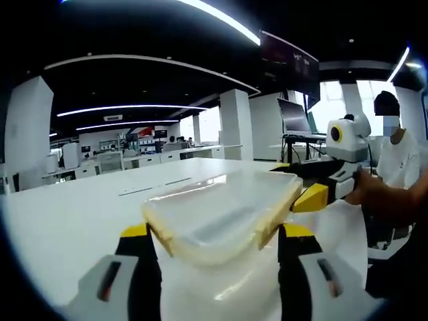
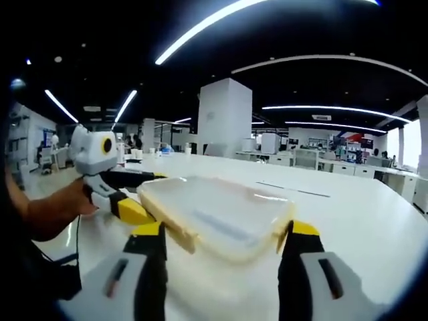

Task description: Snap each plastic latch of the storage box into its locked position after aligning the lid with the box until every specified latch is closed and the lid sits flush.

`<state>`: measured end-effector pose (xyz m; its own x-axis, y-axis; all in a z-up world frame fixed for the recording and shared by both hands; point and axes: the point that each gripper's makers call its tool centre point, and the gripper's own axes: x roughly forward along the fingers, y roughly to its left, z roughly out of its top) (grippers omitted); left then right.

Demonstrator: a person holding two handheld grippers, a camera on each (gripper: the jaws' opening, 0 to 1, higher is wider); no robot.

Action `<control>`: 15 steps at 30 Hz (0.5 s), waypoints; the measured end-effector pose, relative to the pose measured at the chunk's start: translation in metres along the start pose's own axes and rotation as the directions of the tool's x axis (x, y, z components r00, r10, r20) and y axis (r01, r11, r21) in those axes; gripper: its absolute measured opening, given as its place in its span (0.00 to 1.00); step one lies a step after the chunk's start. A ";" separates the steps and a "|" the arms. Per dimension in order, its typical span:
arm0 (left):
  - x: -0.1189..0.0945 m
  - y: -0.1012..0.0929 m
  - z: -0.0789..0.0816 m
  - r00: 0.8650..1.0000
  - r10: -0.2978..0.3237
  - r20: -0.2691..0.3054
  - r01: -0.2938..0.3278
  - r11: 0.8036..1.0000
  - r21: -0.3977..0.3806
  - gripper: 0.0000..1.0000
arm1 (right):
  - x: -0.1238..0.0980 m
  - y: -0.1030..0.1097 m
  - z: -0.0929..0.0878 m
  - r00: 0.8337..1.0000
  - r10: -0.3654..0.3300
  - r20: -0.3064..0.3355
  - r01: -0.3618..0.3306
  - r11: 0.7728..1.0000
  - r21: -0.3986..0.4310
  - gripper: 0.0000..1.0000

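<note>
Both tongs spread wide: left gripper (image 1: 217, 244) and right gripper (image 2: 224, 244) bracket opposite ends of the box (image 1: 221, 210) on the white table (image 1: 73, 214), gripping nothing. Risk: a one-sided latch push slides the box, lid skews.

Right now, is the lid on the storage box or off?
On. The translucent lid covers the storage box from edge to edge in both views. Whether it sits flush or its latches are snapped: cannot tell.
</note>
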<state>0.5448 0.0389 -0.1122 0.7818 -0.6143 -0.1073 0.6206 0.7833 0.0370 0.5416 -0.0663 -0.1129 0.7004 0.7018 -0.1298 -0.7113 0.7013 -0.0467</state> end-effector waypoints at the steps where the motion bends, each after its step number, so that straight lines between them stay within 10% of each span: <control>1: 0.001 0.001 -0.001 1.000 0.001 -0.004 -0.001 1.000 -0.001 0.67 | 0.004 -0.003 -0.004 1.000 0.011 -0.015 -0.011 0.999 0.050 0.62; 15: 0.002 -0.002 -0.001 1.000 0.002 -0.001 -0.002 1.000 0.009 0.69 | -0.004 0.004 0.000 0.999 0.004 0.034 -0.005 1.000 0.014 0.65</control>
<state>0.5452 0.0361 -0.1135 0.7827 -0.6130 -0.1078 0.6199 0.7834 0.0461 0.5362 -0.0660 -0.1131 0.6990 0.7087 -0.0963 -0.7138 0.6996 -0.0325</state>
